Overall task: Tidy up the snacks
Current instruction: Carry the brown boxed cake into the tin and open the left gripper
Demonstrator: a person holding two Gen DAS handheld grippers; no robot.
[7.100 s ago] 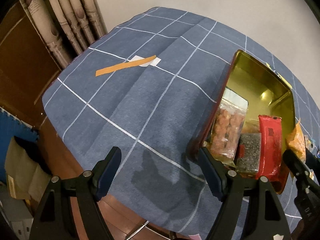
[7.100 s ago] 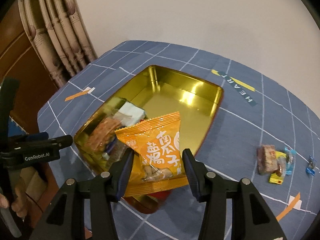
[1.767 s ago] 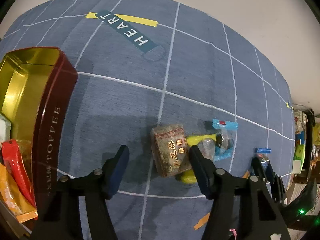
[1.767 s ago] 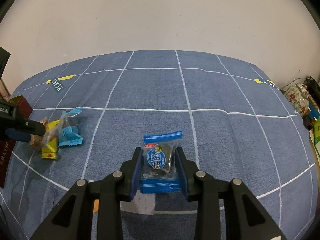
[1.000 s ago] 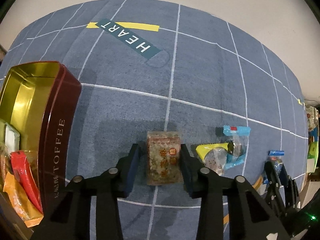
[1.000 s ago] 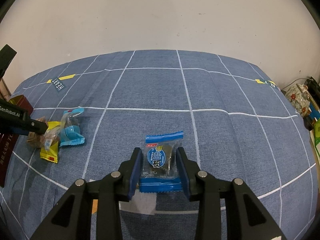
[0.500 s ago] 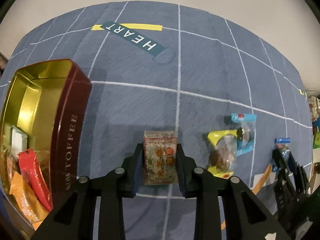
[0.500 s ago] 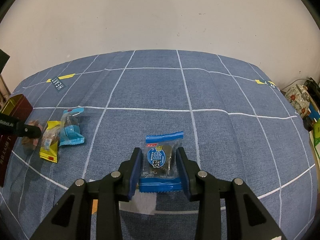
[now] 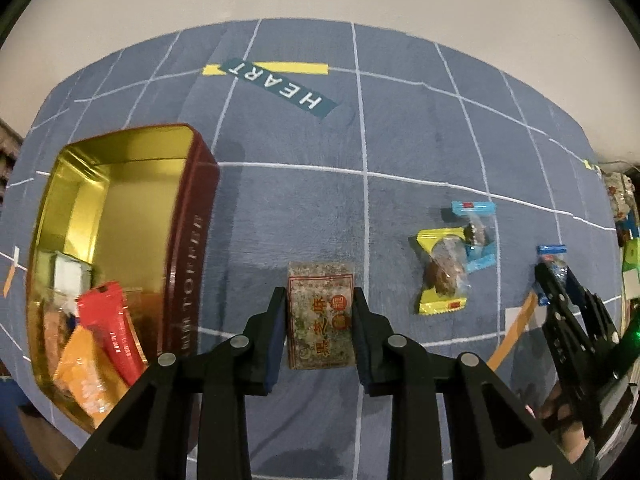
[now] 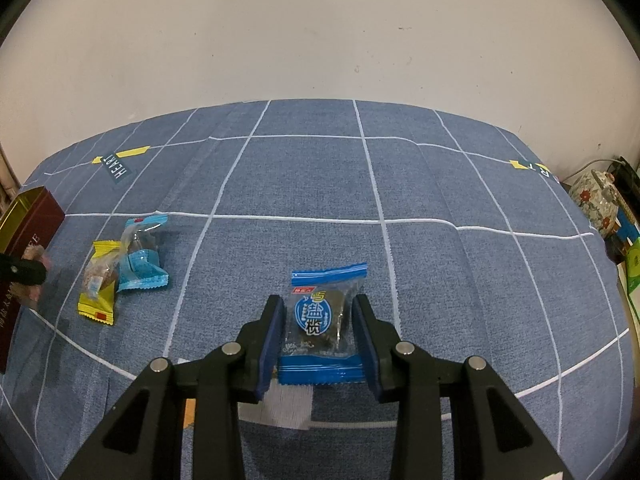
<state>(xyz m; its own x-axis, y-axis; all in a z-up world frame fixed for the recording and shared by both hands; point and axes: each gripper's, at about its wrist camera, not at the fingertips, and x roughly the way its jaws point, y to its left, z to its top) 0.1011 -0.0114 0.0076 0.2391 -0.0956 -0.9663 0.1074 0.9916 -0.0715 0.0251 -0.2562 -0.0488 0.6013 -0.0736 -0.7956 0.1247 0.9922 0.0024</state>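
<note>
Both grippers clamp snacks above a blue grid-patterned table (image 9: 280,208). The left gripper (image 9: 320,322) has its fingers pressed against the sides of a brown sesame-brittle packet (image 9: 321,320), held just right of a red tin (image 9: 192,248) whose gold interior already carries several wrapped snacks at its near end. The right gripper (image 10: 320,330) has its fingers closed on a blue-edged clear packet (image 10: 323,324). A yellow-wrapped snack (image 10: 100,280) and a blue-wrapped snack (image 10: 142,256), touching each other, lie on the table between the two grippers.
</note>
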